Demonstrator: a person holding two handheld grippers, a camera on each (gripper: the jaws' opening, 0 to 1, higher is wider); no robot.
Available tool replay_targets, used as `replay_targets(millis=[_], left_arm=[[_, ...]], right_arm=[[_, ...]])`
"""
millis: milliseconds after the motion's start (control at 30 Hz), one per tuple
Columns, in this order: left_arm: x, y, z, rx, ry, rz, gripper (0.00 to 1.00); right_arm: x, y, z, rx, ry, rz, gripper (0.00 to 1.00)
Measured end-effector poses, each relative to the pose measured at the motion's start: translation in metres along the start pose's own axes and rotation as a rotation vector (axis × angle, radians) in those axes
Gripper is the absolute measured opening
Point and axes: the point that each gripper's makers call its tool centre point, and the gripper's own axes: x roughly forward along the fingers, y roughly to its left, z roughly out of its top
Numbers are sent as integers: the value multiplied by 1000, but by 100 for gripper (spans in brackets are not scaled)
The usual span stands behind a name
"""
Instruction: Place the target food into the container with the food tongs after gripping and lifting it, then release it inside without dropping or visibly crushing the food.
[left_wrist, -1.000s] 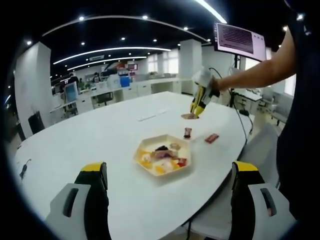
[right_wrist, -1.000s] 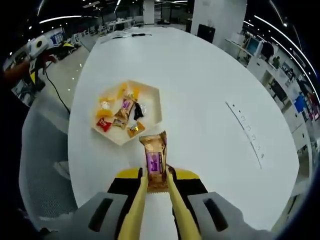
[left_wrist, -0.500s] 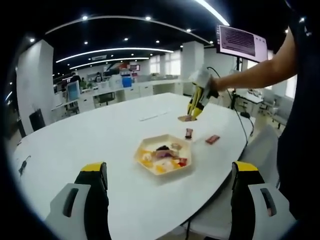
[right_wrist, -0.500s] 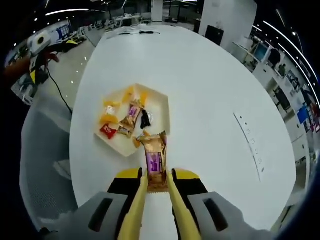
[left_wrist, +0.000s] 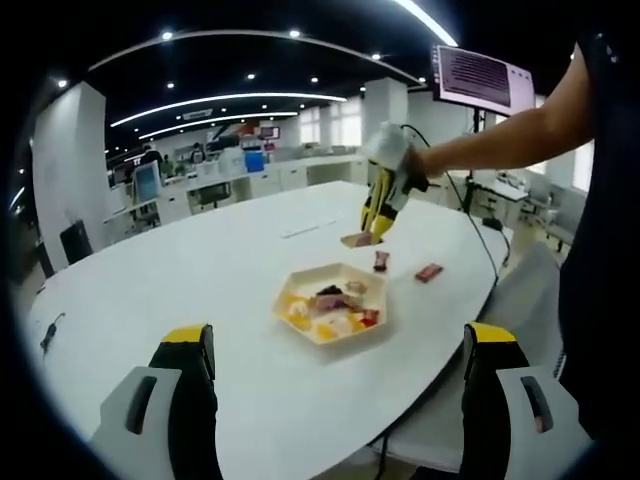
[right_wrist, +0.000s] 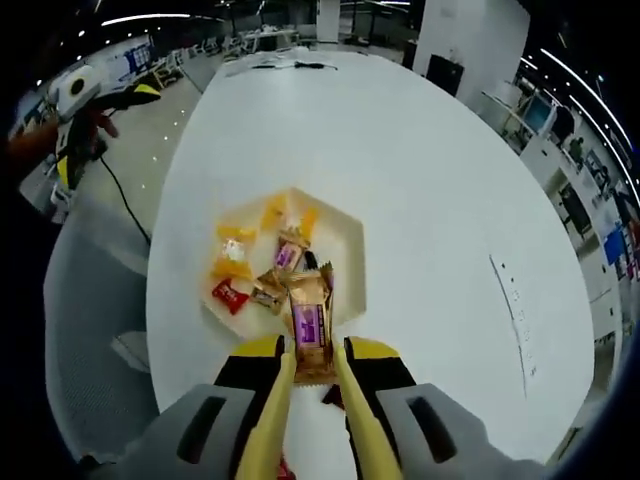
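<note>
Jaws of our left gripper (left_wrist: 330, 400) stand wide apart at the bottom of the left gripper view, holding nothing, above the near edge of the white counter (left_wrist: 180, 270). Farther out on the counter we see the hexagonal container (left_wrist: 332, 315), cream-walled and already carrying an assortment of wrapped sweets. Just beyond it our right gripper (left_wrist: 375, 222) hangs from an outstretched arm, with a wrapped snack bar (left_wrist: 355, 240) pinched in yellow tongs below it. Two small wrapped snacks lie on the counter past the container, a dark one (left_wrist: 380, 262) and a red one (left_wrist: 428, 271). A monitor (left_wrist: 483, 80) stands at upper right.

Right gripper view: our jaws are clenched on the yellow tongs (right_wrist: 315, 400), and the tong tips grip the gold snack bar (right_wrist: 309, 322) with its purple label. The bar hangs over the near edge of the container (right_wrist: 345, 240), above the sweets inside. The left gripper (right_wrist: 75, 125) shows at the far left.
</note>
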Motion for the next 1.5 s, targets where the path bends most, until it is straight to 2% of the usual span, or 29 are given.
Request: replay_targets(millis=[300, 733, 833, 900, 1033, 1133, 1200, 1500], left_arm=[[-1, 6, -14, 14, 47, 14, 99], [-2, 10, -16, -1, 47, 26, 99], [-3, 10, -17, -7, 45, 29, 99], [-4, 10, -17, -13, 42, 30, 99], [-2, 10, -14, -31, 26, 35, 99], [-1, 9, -12, -36, 15, 30, 99], [-1, 9, -12, -39, 14, 31, 99], [2, 6, -12, -25, 20, 26, 99]], right_arm=[[23, 15, 34, -41, 3, 31, 22], [40, 40, 81, -70, -30, 62, 23], [42, 44, 84, -82, -32, 65, 23], [45, 48, 84, -71, -31, 95, 26], [45, 47, 84, -70, -40, 80, 27], [41, 46, 84, -94, -51, 70, 27], [36, 44, 88, -121, -81, 55, 28], [18, 38, 86, -152, -124, 24, 29]])
